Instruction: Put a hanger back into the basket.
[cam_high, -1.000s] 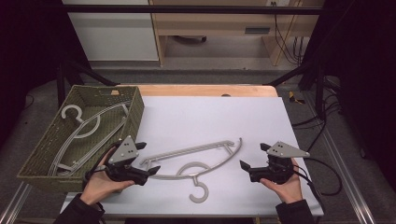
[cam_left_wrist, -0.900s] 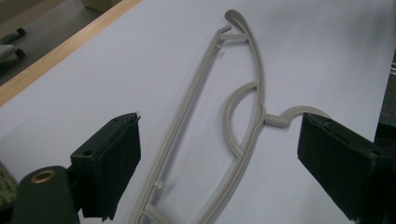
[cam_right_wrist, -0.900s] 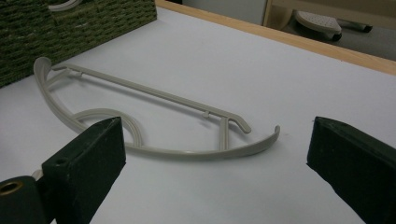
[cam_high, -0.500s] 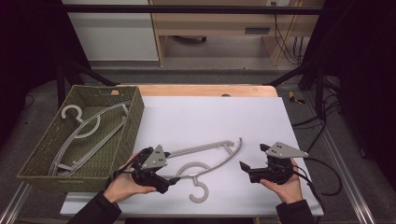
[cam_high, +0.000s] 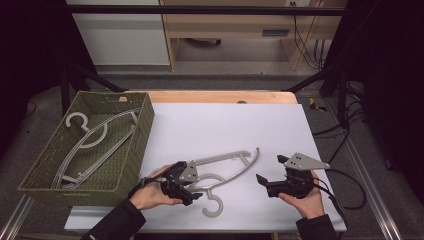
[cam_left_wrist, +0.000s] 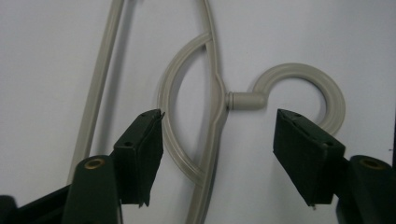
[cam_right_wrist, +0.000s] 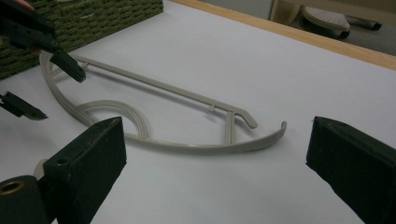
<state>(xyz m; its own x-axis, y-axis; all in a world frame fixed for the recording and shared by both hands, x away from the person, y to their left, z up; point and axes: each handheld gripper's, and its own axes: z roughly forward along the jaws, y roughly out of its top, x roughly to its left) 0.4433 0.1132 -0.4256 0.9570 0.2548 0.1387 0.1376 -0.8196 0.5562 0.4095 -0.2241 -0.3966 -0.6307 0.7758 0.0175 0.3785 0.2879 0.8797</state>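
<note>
A grey plastic hanger (cam_high: 235, 161) lies flat on the white table (cam_high: 225, 125), its hook (cam_high: 214, 205) toward the near edge. My left gripper (cam_high: 191, 185) hovers low over the hanger's middle. In the left gripper view the left gripper (cam_left_wrist: 219, 116) straddles the hanger's neck (cam_left_wrist: 243, 100) and inner arc; its jaws have just been closing, but the pads stand clear of the plastic. My right gripper (cam_high: 269, 170) rests open to the right of the hanger. In the right gripper view the right gripper (cam_right_wrist: 217, 135) faces the hanger (cam_right_wrist: 187, 144) with nothing between the jaws.
A green woven basket (cam_high: 131, 150) stands at the table's left and holds more grey hangers (cam_high: 87, 137). Its corner (cam_right_wrist: 102, 18) appears in the right gripper view, behind the left gripper (cam_right_wrist: 51, 46). A wooden strip (cam_high: 225, 96) edges the far side.
The left gripper has moved right from beside the basket to over the hanger's middle and sunk lower, with its jaws narrowed. The right gripper has stayed put.
</note>
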